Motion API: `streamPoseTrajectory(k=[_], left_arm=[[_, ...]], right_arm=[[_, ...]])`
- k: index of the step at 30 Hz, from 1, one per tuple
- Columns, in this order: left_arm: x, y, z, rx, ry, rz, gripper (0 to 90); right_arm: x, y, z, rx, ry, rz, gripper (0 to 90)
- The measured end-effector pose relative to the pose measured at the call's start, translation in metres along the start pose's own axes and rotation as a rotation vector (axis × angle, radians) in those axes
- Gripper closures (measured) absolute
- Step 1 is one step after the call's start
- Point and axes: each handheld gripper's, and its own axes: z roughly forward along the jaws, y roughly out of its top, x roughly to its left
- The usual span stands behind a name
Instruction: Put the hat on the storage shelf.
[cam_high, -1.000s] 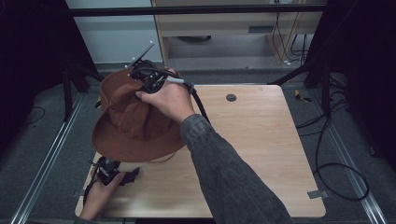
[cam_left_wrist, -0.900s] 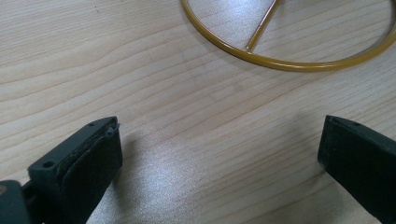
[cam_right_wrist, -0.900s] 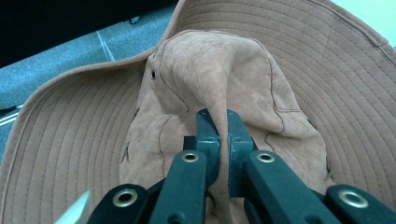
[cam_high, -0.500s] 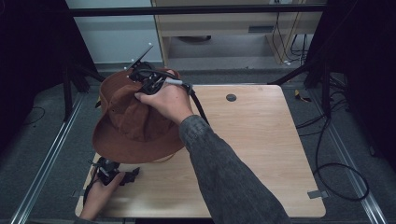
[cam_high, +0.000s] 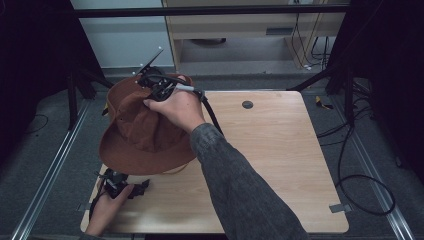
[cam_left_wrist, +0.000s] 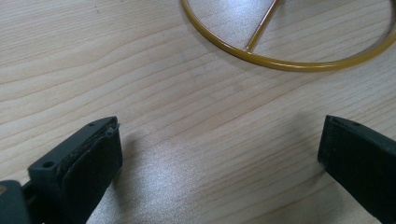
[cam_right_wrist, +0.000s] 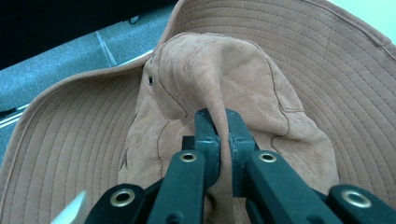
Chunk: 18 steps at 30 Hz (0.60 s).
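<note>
Brown bucket hat (cam_high: 145, 132) hangs at centre-left of the high view, crown fabric pinched in the closed right gripper (cam_right_wrist: 223, 140). Left gripper (cam_left_wrist: 219, 154), jaws wide and empty, sits lower left beneath the brim, beside a yellow wire ring (cam_left_wrist: 280, 63).

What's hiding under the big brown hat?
Under the hat, a thin yellow ring with a bar lies on the wooden table. A bit of it peeks out below the brim. The hat covers whatever rises from the ring.
</note>
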Motion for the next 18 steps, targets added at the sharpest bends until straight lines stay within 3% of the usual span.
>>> streamPoseTrajectory(k=[10, 18], left_arm=[[0.0, 0.0, 0.0, 0.0, 0.0, 0.0, 0.0], [0.0, 0.0, 0.0, -0.001, 0.002, 0.0, 0.0]], right_arm=[[-0.006, -0.005, 0.003, 0.002, 0.002, 0.015, 83.5], [-0.008, -0.011, 0.003, -0.006, -0.002, 0.019, 71.6]])
